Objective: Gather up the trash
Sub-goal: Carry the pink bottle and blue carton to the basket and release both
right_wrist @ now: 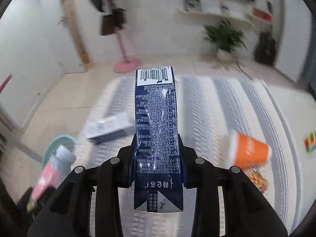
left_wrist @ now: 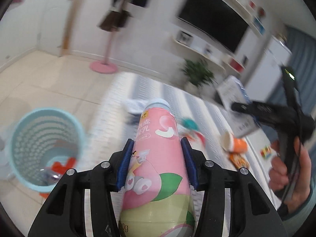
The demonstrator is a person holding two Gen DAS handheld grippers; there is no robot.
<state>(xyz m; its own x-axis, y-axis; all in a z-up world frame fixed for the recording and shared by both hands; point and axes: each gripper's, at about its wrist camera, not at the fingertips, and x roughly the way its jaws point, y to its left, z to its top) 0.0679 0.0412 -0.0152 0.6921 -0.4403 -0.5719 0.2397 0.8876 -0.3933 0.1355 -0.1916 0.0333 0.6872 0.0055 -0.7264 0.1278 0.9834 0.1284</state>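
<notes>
White walls [right_wrist: 158, 19], pale tiled floor [left_wrist: 49, 90] — a grey-and-white striped rug [right_wrist: 227, 108] covers the middle. A coat stand [right_wrist: 120, 39] on a round pink base holds dark garments and a brown bag beside a wooden door frame [right_wrist: 79, 39]. A large dark screen [left_wrist: 215, 21] hangs on the wall over floating shelves [right_wrist: 215, 15] of small items. A leafy potted plant [right_wrist: 225, 37] sits below. Blue curtain [left_wrist: 304, 51] at far right — even daylight, much motion blur.
</notes>
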